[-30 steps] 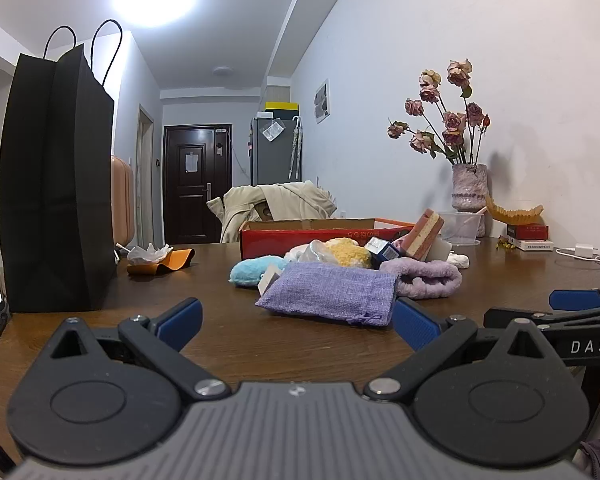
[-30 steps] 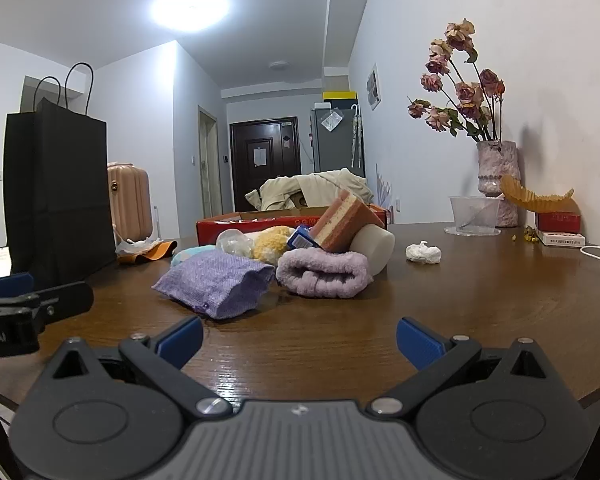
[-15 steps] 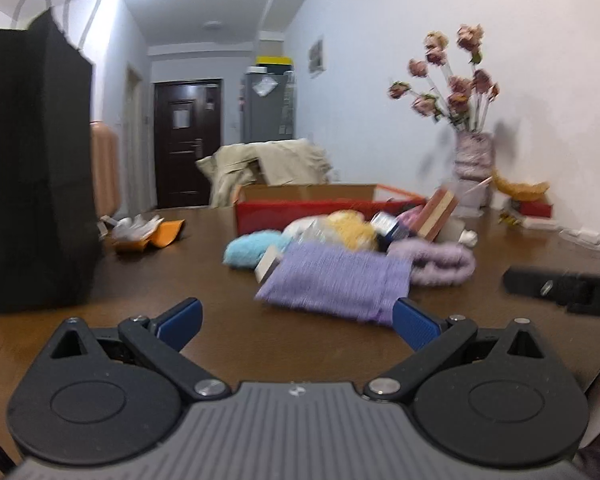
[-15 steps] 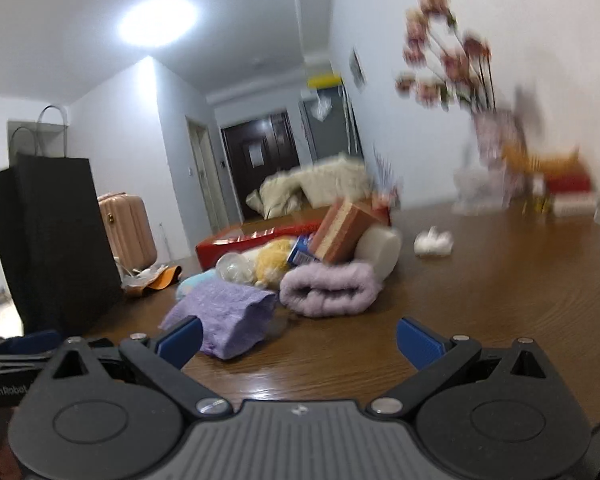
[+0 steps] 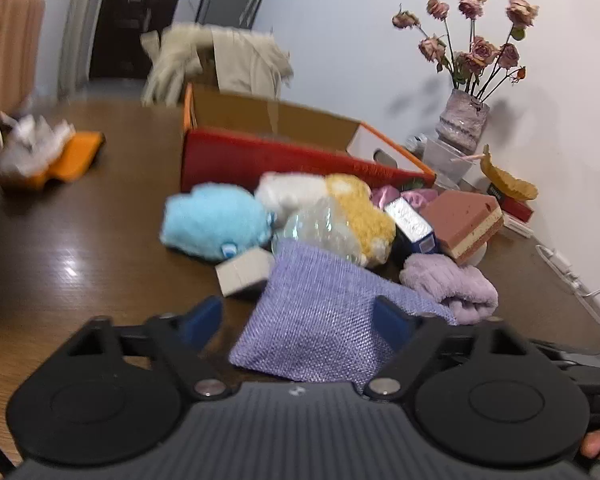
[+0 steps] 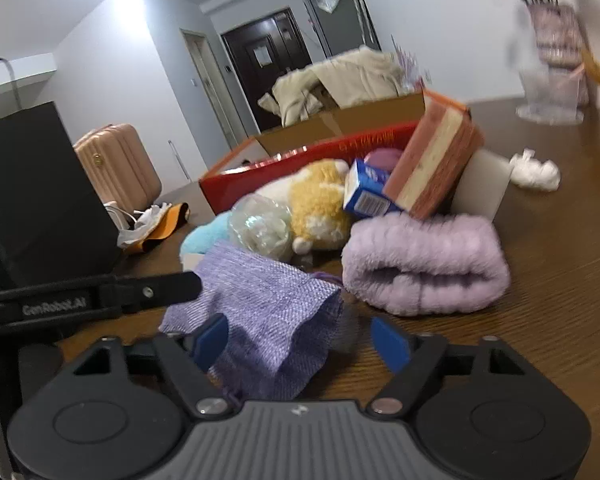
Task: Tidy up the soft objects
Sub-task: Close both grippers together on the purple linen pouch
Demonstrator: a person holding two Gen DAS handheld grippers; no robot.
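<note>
A purple woven pouch (image 5: 320, 320) lies on the brown table at the front of a pile of soft things. My left gripper (image 5: 298, 320) straddles the pouch's closed end and its jaws are closing, the pads not pressing on the cloth. My right gripper (image 6: 300, 342) is around the pouch's (image 6: 260, 300) drawstring end, its jaws closing too, with a gap at the right pad. Behind lie a rolled lilac towel (image 6: 424, 264), a blue plush (image 5: 216, 224), a yellow-white plush (image 5: 364, 212) and a pink layered sponge (image 6: 436, 152).
An open red cardboard box (image 5: 280, 156) stands behind the pile. A clear plastic ball (image 6: 260, 224), a blue carton (image 6: 364, 192) and a small white box (image 5: 244, 272) sit among the soft things. A black bag (image 6: 40, 200) stands left, a vase (image 5: 464, 120) at the wall.
Both grippers have moved forward to the pile and tilted down, so the purple pouch now lies between each pair of jaws. Both pairs of jaws have narrowed.
</note>
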